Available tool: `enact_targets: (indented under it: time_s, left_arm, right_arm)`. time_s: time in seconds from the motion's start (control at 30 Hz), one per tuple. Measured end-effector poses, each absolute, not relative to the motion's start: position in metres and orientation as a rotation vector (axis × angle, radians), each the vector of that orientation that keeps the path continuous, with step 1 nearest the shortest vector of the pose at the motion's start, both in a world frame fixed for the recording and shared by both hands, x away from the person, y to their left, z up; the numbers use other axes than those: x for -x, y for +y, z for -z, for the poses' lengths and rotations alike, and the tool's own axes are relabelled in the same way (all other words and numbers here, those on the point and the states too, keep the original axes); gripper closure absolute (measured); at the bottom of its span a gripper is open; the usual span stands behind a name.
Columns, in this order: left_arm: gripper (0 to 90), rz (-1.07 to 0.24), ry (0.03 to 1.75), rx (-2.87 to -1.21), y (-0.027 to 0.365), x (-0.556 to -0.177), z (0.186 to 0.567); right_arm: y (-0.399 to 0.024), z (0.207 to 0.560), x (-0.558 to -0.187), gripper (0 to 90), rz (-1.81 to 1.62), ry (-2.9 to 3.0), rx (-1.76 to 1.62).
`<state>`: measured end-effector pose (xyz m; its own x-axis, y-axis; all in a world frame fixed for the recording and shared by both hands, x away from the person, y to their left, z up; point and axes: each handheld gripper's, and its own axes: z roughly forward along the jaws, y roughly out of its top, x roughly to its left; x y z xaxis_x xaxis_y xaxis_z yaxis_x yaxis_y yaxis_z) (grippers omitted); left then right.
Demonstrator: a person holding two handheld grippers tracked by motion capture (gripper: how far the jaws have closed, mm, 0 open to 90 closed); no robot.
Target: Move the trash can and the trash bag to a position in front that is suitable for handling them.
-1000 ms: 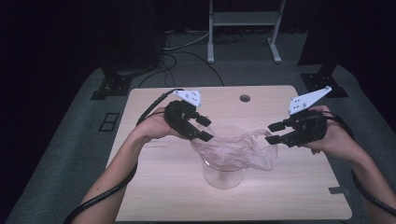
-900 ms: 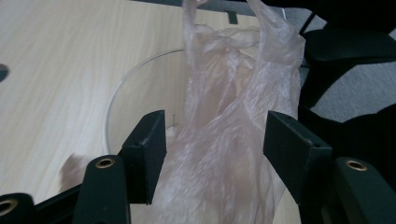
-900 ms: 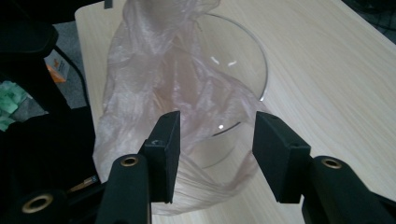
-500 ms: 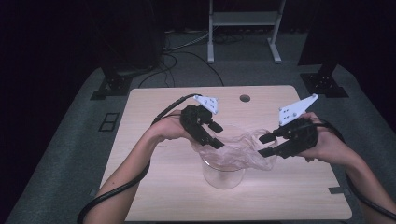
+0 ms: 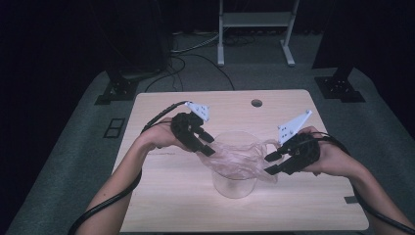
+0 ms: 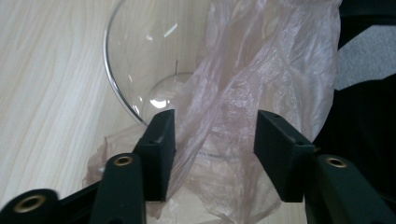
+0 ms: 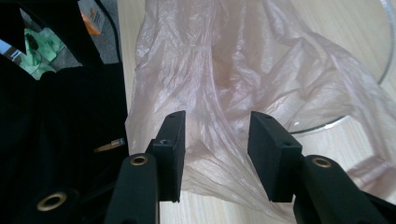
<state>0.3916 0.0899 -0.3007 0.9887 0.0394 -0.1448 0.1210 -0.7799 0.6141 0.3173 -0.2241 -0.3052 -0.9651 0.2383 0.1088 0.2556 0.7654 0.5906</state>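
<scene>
A clear glass vessel (image 5: 235, 188) stands mid-table on the wooden table (image 5: 166, 205). A thin pinkish plastic bag (image 5: 240, 159) lies crumpled over its mouth. My left gripper (image 5: 209, 145) leans in at the vessel's left rim and my right gripper (image 5: 269, 164) at its right side. In the left gripper view the bag (image 6: 261, 70) runs between the jaws of the gripper (image 6: 212, 140), beside the glass rim (image 6: 140, 51). In the right gripper view the film (image 7: 224, 60) lies between the jaws of the gripper (image 7: 215, 140). Both pairs of jaws have just been closing and still stand apart.
A round cable hole (image 5: 256, 103) sits near the table's far edge. Behind the table stand a metal frame (image 5: 254, 29) and two black stand bases (image 5: 117, 90) (image 5: 340, 85) on grey carpet. Cables trail from both grippers.
Both grippers have come inward and down onto the bag at the glass. Their jaws stand narrower than before.
</scene>
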Motion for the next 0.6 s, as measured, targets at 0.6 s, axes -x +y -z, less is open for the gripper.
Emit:
enact_targets:
  time_s: [0.6]
  left_arm:
    - [88.4, 0.254, 0.058, -2.396, 0.105, -0.361, 0.308]
  right_arm:
    - [-0.216, 0.314, -0.308, 90.0, 0.883, -2.878, 0.380]
